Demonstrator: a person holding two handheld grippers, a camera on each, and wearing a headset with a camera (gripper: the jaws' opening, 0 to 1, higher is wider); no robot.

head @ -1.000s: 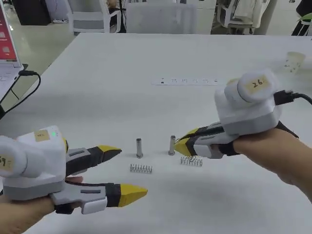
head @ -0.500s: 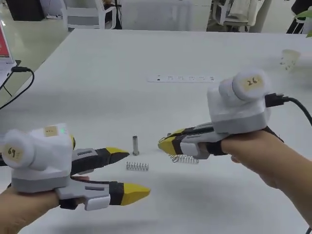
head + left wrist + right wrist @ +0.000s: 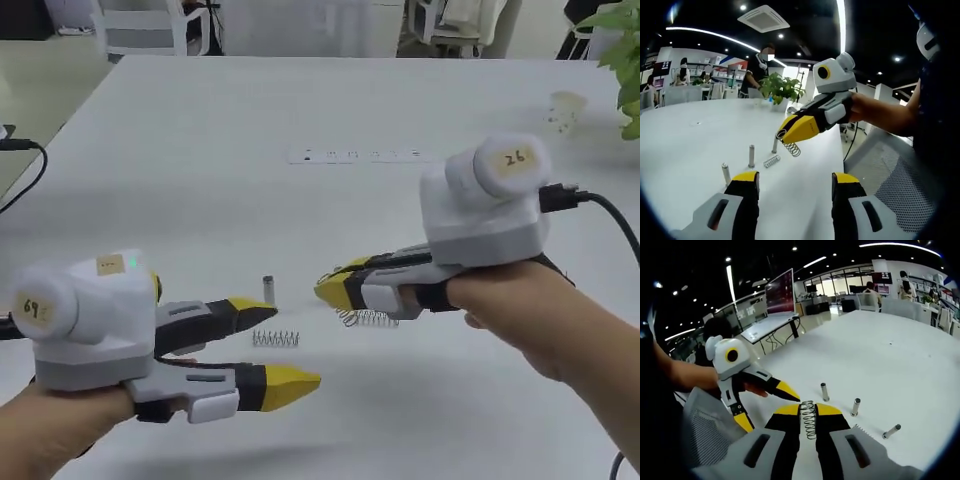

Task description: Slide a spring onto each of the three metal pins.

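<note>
The right gripper (image 3: 808,411) is clamped on a spring (image 3: 809,426), seemingly by one end so the other can meet a pin (image 3: 751,156), while the left gripper (image 3: 795,177) hovers, jaws apart.

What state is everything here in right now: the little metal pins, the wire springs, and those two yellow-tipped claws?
Three short metal pins: upright, bare, no spring on any.
Held coil spring: pinched between the right gripper's jaws, off the table.
Second coil spring: lying loose on the white table beside the pins.
Left gripper: open, empty.
Right gripper: shut on the held spring.
</note>
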